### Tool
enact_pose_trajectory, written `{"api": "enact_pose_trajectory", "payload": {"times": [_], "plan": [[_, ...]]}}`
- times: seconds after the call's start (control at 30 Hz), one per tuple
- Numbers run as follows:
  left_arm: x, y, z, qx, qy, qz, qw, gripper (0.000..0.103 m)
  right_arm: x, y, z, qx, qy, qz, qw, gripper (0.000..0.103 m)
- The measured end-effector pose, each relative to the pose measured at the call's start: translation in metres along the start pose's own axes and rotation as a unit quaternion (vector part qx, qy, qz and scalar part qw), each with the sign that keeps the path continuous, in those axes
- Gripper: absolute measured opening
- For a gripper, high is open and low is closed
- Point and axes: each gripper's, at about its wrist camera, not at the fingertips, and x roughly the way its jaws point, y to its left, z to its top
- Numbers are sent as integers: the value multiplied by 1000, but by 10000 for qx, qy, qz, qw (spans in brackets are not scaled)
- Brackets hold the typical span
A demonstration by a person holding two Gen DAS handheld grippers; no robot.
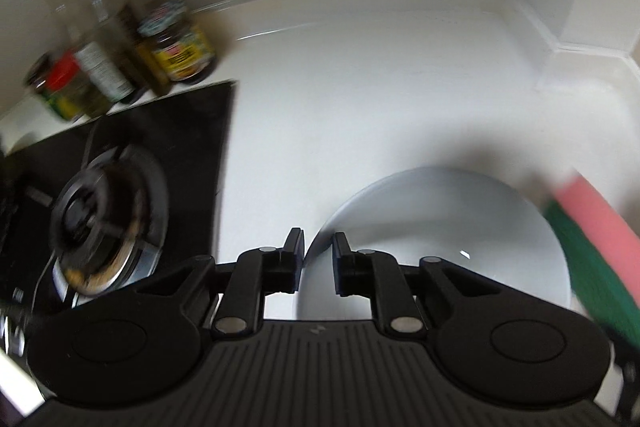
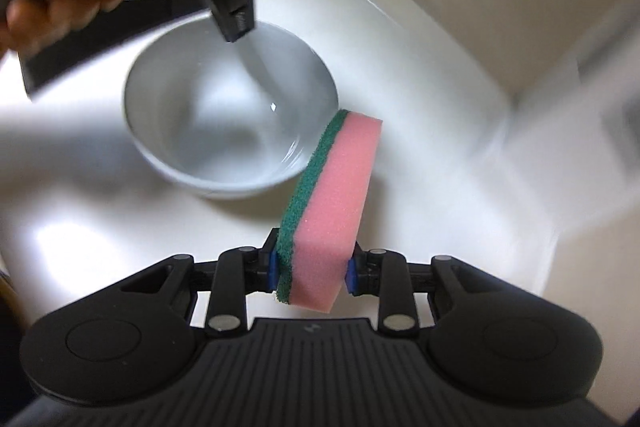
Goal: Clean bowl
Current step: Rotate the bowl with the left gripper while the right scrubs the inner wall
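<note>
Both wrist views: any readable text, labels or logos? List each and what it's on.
No text is legible in either view.
Jars by the stove: printed labels, too blurred to read.
Bottles: white label, too blurred to read.
Left gripper finger tip in the right view: small marking, unreadable.
Gripper bodies: a small embossed logo, no letters.
Bowl and sponge: no text.

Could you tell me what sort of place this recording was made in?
Most likely a home kitchen counter: a gas burner on a black hob, sauce jars against the wall, and a white bowl on the white counter beside a sponge.
</note>
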Motion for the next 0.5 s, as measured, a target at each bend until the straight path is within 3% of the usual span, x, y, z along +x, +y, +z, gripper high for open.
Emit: {"api": "enact_pose_trajectory", "payload": {"times": [0.13,0.27,0.33,0.4,0.5], "plan": [[-16,-5,-23,-525,193,101,9984,7,-11,-13,-25,941,-94,298,9951,26],[-28,-1,-34,-688,517,-368,9956,5,-11,-28,-30,1049,-201,213,9940,26],[-29,0,-29,-312,610,-579,9960,4,-9,-29,-22,699,-220,106,9973,26],[-28,-2,-14,449,522,-735,9949,4,-6,-32,-7,125,-235,-25,9996,26],[-17,-11,12,1593,474,-975,9813,9,5,-27,17,-1125,-284,-312,9928,26]]}}
